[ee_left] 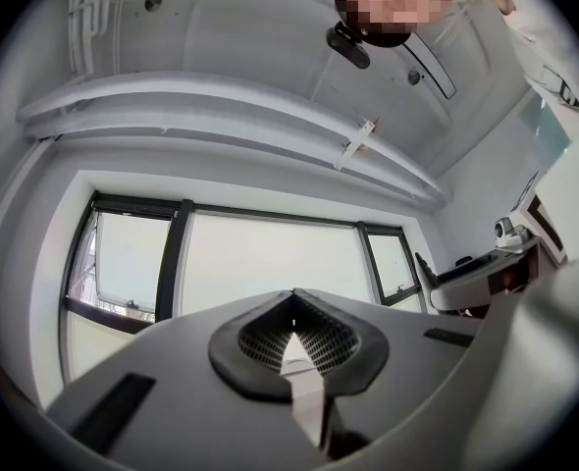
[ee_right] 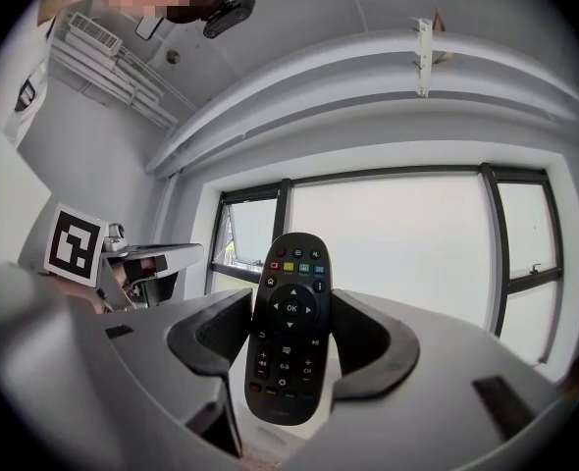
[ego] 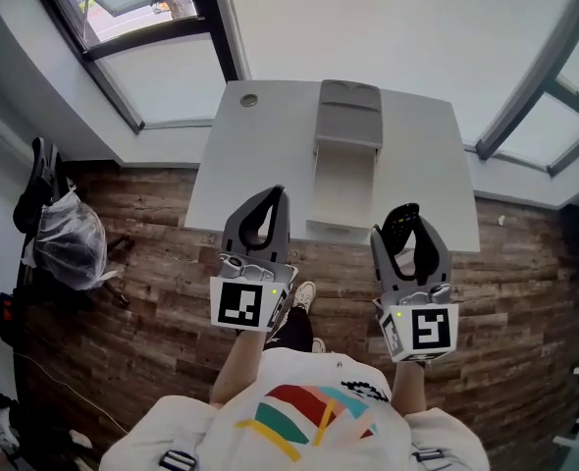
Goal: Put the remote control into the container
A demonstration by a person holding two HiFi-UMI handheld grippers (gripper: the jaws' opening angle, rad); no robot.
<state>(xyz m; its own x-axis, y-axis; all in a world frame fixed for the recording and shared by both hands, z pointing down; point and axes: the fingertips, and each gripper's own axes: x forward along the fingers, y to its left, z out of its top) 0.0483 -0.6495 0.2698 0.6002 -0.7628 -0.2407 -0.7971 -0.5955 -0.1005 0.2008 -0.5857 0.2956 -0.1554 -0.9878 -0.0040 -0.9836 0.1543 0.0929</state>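
Observation:
A black remote control (ee_right: 289, 327) with coloured buttons stands upright between the pads of my right gripper (ee_right: 291, 343), which is shut on it. From the head view the remote (ego: 399, 226) pokes out of the right gripper (ego: 408, 230) just in front of the table's near edge. A long grey container (ego: 348, 155) with an open top lies on the white table (ego: 260, 155), ahead of and between both grippers. My left gripper (ego: 268, 209) hovers over the floor left of the container; its jaws meet at the tips with nothing in them (ee_left: 293, 307).
Wooden floor (ego: 152, 292) lies under both grippers. Black bags and a plastic sack (ego: 59, 234) sit at the left wall. Large windows (ego: 162, 62) run behind the table. A small round grommet (ego: 249, 99) sits at the table's far left corner.

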